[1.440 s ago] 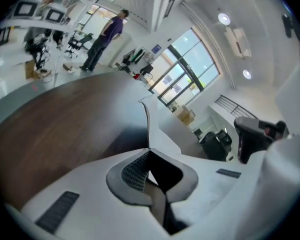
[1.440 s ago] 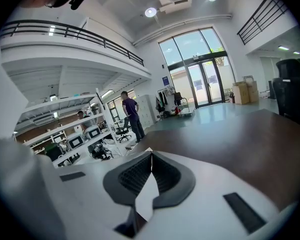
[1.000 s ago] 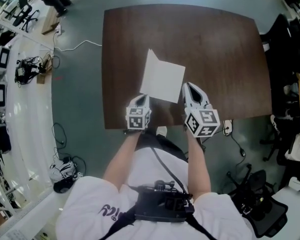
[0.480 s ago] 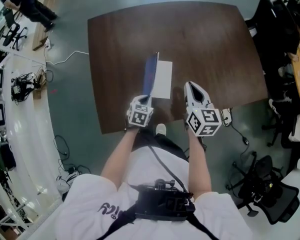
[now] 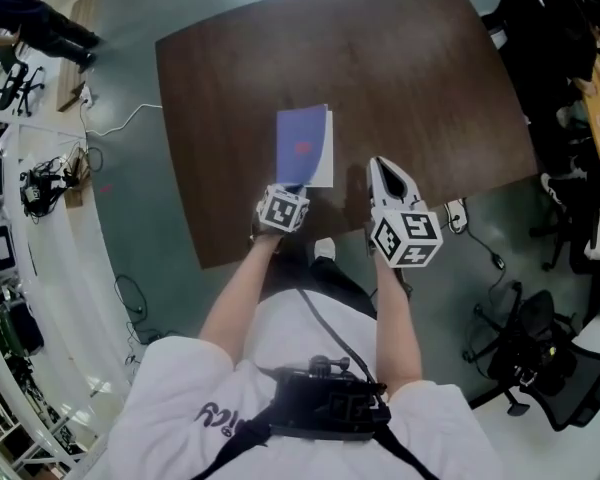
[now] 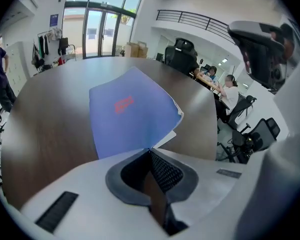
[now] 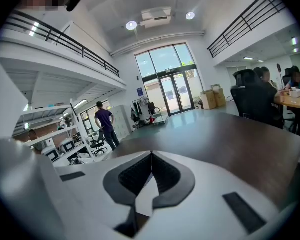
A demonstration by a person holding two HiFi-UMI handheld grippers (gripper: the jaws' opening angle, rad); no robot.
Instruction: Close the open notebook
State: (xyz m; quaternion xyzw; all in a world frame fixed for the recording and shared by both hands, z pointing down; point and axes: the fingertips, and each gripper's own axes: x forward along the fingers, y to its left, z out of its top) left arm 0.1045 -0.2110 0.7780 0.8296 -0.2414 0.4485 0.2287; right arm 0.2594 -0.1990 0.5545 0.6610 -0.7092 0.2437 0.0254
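The notebook (image 5: 302,145) lies near the front middle of the dark wooden table (image 5: 230,68), its blue cover up and a strip of white pages (image 5: 325,164) showing along its right side. My left gripper (image 5: 292,188) is at the notebook's near edge, shut on the blue cover (image 6: 130,114), whose edge runs into the left gripper (image 6: 150,149) and arches a little above the pages. My right gripper (image 5: 379,168) hovers just right of the notebook, shut and holding nothing. The right gripper (image 7: 151,153) looks across bare table (image 7: 230,134) and does not see the notebook.
The table's front edge (image 5: 310,243) runs just under both grippers. Office chairs (image 5: 530,358) stand on the floor at the right, and a white cable (image 5: 125,118) lies at the left. A person (image 7: 104,119) stands far off by shelving.
The blue cover has swung from open, through upright, over onto the white pages. My left gripper stayed on its near edge and dropped with it. The right gripper shifted slightly.
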